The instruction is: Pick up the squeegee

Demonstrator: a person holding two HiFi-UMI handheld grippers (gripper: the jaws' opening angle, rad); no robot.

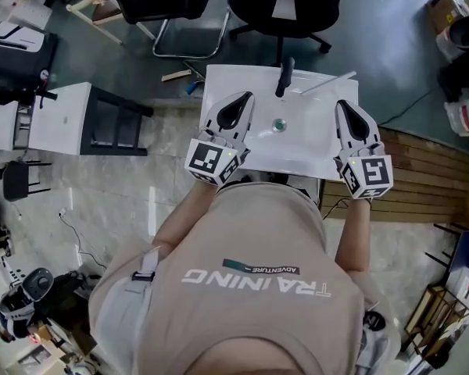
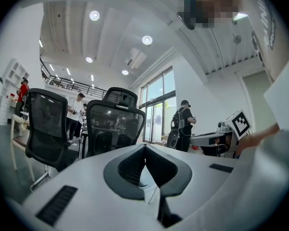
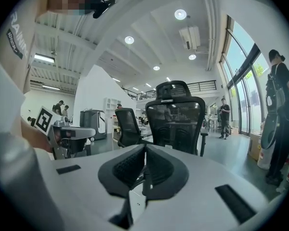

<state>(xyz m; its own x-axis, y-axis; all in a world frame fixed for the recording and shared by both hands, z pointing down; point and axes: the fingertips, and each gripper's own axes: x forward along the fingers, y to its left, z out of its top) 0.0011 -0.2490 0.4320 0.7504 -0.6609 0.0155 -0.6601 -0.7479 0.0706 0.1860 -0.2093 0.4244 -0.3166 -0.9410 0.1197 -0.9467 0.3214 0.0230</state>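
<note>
Head view: your left tool [image 1: 246, 98] and right tool [image 1: 341, 104] both hover over the white worktop [image 1: 313, 151]. The squeegee [image 1: 328, 83], which looks to be the slim pale bar, lies untouched toward the worktop's 1 o'clock corner, just right of a black upright piece [image 1: 284, 76] and apart from both tools. Left gripper view: jaws pressed together, nothing in them; right gripper view: same, closed tight and empty. No part of the pick is done: you'd still have to open a tool, likely the right, reach toward 12 o'clock and clamp the bar.
</note>
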